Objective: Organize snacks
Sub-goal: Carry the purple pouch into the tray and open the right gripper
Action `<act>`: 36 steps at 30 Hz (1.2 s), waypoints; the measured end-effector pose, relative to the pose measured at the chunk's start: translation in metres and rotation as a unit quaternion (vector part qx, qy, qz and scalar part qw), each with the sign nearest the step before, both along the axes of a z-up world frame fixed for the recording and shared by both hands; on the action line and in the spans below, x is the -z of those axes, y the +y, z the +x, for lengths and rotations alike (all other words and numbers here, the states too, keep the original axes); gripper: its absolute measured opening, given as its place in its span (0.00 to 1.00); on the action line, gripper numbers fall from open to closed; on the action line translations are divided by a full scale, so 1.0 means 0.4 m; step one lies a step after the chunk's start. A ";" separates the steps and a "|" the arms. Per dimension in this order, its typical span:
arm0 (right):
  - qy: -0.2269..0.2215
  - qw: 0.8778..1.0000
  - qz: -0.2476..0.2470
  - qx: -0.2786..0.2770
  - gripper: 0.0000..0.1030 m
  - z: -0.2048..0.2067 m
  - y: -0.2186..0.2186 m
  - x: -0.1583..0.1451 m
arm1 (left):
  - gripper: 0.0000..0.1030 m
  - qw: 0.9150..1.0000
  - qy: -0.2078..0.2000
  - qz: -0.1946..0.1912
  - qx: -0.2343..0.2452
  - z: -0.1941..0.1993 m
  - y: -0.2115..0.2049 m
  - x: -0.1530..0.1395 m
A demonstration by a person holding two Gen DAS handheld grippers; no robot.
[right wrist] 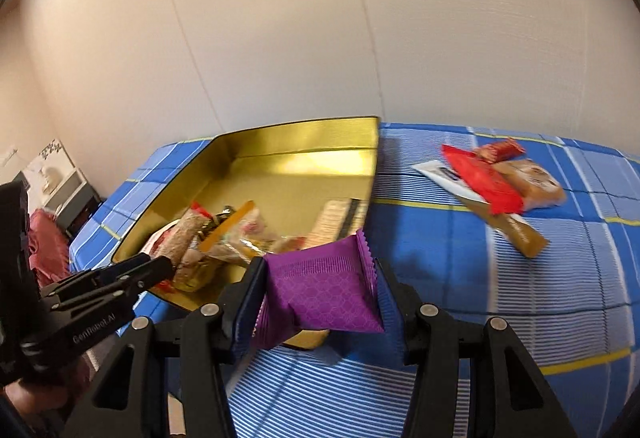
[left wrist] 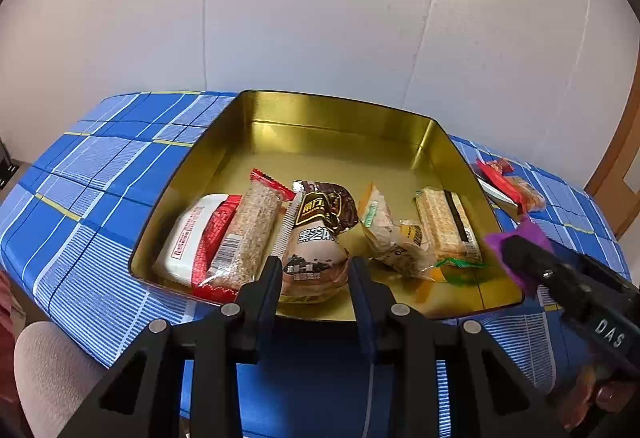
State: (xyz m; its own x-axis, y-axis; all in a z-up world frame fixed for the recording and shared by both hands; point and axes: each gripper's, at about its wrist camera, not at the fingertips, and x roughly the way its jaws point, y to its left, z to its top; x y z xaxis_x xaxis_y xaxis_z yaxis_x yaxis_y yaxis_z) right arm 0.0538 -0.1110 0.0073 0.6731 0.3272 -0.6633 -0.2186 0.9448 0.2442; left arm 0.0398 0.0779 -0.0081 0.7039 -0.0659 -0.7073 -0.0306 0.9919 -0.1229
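Right now, biggest first: table with blue checked cloth [right wrist: 460, 238], gold tin [left wrist: 340, 126] sitting on it, a row of snacks along the tin's near side, a small heap of packets [right wrist: 500, 182] left on the cloth well to the right of the tin

Step in hand, as I read it: carry the purple packet [right wrist: 324, 290] over the near right corner of the tin and set it down inside

Right tongs [right wrist: 320, 298] are closed on that packet, fingers pressing its two crimped ends, packet bulging between them. Left view shows it hanging just outside the tin's right rim

Left tongs [left wrist: 314, 278] are parted, nothing between the fingers; the brown-and-white bun packet [left wrist: 316, 238] lies just beyond them in the tin

Advice to you:
- lift clear of the rim before moving left, the packet hangs low
- aim for the bare gold floor behind the cracker packet [left wrist: 446, 222], not on top of the row
- lower until it rests, then let go; soft wrappers slide
- keep your left tongs back, they sit near the drop path
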 end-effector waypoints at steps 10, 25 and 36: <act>0.010 0.999 -0.022 -0.023 0.53 0.041 0.074 0.031 | 0.33 0.999 -0.013 -0.011 -0.030 -0.013 0.025 -0.008; -0.012 1.000 0.005 -0.006 0.56 0.015 0.027 0.026 | 0.33 0.999 -0.004 -0.026 -0.038 -0.015 0.029 -0.001; 0.002 0.999 0.012 0.050 0.56 -0.004 -0.095 0.022 | 0.33 0.999 0.003 -0.024 -0.027 -0.019 0.007 0.001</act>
